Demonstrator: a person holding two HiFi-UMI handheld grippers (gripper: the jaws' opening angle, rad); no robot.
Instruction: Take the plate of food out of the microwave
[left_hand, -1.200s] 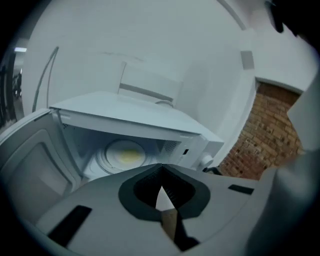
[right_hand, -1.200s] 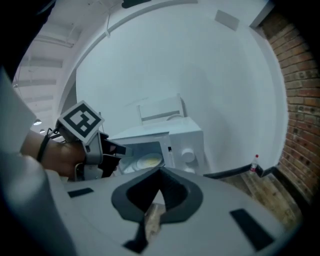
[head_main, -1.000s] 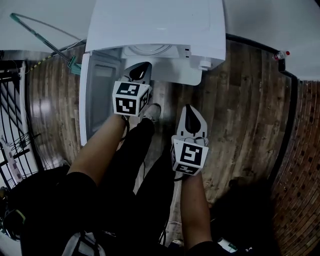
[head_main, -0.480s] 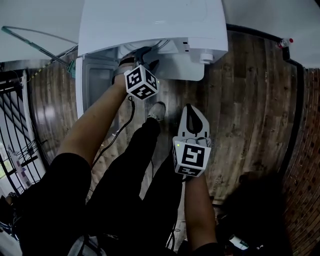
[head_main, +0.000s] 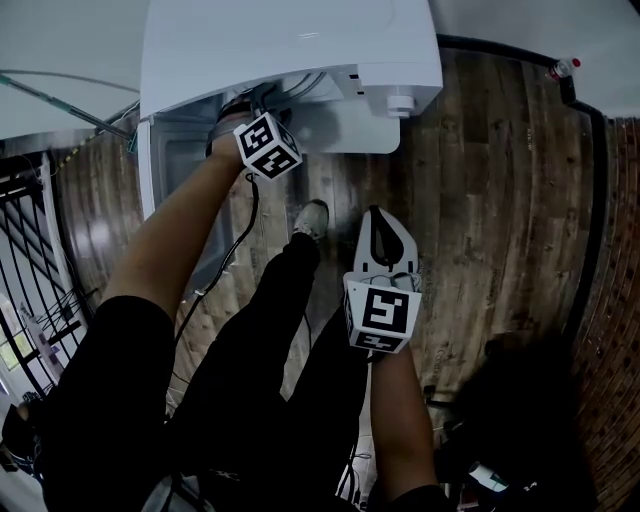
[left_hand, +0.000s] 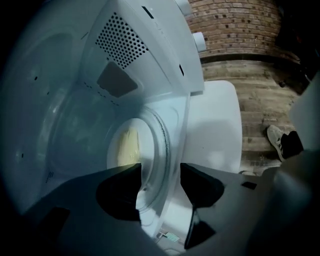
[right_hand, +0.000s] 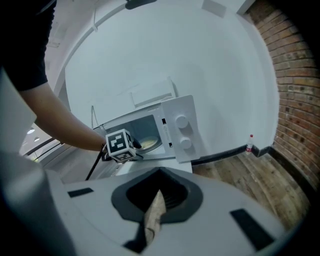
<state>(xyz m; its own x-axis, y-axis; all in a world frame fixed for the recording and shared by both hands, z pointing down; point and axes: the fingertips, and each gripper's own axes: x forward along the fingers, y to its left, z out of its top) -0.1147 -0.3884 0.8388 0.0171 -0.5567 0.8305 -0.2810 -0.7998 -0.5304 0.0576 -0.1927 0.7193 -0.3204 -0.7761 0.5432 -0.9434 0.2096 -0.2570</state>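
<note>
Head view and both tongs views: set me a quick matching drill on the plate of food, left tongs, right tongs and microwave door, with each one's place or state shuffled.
1 plate of food
2 left tongs
3 right tongs
4 microwave door

A shut, back over the wood floor
B swung open
C inside the microwave
D reaching in at the plate

Pairs: 1-C, 2-D, 3-A, 4-B. The left tongs' jaws are opening, with the plate's rim in the gap, not gripped.

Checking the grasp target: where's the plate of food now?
The plate sits inside the open microwave: left of the knobs in the right gripper view, near the centre of the left gripper view.
</note>
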